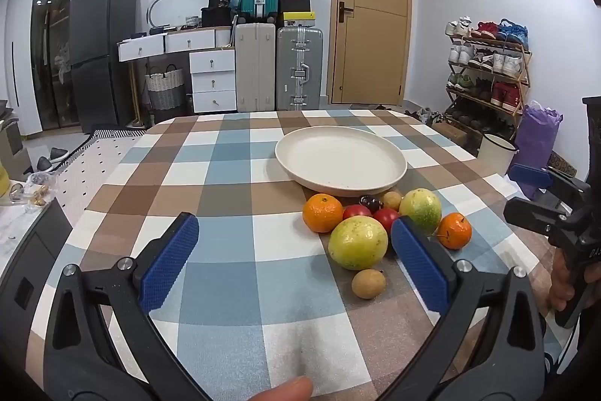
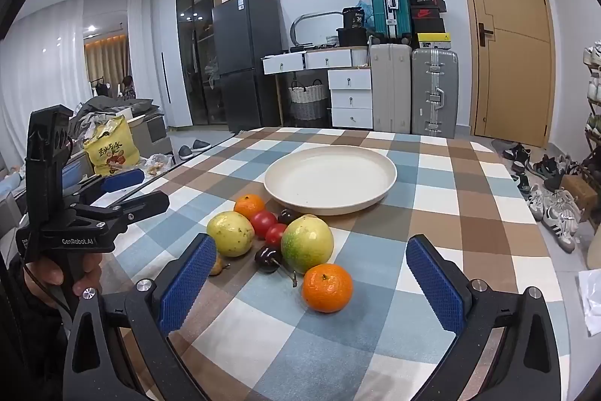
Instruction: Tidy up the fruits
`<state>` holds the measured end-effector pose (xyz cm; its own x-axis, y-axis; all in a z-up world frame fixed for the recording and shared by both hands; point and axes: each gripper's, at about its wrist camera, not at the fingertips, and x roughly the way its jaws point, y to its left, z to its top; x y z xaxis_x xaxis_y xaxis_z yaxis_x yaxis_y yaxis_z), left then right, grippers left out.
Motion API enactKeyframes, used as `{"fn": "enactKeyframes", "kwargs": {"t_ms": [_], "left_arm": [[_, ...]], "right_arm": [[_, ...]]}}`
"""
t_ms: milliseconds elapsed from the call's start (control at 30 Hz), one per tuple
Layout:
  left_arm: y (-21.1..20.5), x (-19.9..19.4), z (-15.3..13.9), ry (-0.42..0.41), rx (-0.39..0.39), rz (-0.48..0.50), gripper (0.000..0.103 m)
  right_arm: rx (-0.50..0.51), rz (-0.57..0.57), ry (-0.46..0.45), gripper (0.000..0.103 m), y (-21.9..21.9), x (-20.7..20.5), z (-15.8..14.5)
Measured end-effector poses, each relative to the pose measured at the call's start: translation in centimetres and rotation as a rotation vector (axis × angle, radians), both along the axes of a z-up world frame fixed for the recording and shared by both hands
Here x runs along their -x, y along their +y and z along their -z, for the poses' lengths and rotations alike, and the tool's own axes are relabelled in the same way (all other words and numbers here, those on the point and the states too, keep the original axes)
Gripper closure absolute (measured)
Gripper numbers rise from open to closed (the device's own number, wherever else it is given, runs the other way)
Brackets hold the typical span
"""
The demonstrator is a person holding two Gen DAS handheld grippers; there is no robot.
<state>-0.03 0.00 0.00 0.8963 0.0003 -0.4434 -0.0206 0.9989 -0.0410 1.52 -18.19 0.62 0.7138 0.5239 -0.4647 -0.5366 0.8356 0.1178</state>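
- left gripper (image 1: 295,239): fingers spread wide, nothing between the blue textured pads (image 1: 171,262); held low over the checked tablecloth (image 1: 225,288), left of the fruit cluster.
- right gripper (image 2: 306,273): fingers spread wide, nothing clamped; held just above the cloth with one orange tangerine (image 2: 327,287) lying between the pads, touching neither.
- fruit cluster: grouped on the cloth just in front of the cream plate (image 2: 379,190), none on the plate.
- large fruits: two round yellow-green fruits with speckled skin, one (image 2: 230,233) on the left, one (image 2: 307,243) greener, on the right.
- second tangerine (image 2: 249,205): orange, dimpled peel, near the plate rim.
- two red tomatoes (image 2: 263,223): small, glossy, side by side between the yellow-green fruits.
- dark cherries: one (image 2: 268,259) with a stem in front of the greener fruit, one (image 2: 287,216) near the plate.
- small tan round fruits: one (image 1: 368,283) nearest the left camera, another (image 1: 391,200) close to the plate.
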Motion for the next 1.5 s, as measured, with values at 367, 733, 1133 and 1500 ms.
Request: {"fn": "enactKeyframes", "kwargs": {"t_ms": [367, 733, 1133, 1500], "left_arm": [[-0.03, 0.03, -0.01, -0.002, -0.005, 0.000, 0.001], [-0.01, 0.01, -0.01, 0.000, -0.005, -0.001, 0.001], [-0.01, 0.00, -0.01, 0.000, -0.006, -0.001, 0.001], [-0.02, 0.00, -0.01, -0.001, -0.006, -0.002, 0.001]], "right_arm": [[0.003, 0.001, -0.002, 0.000, 0.03, 0.06, -0.03], [0.004, 0.001, -0.003, 0.000, 0.04, 0.09, -0.02], [0.005, 0.000, -0.004, 0.000, 0.05, 0.10, -0.03], [0.006, 0.000, -0.005, 0.000, 0.02, 0.10, -0.03]]}}
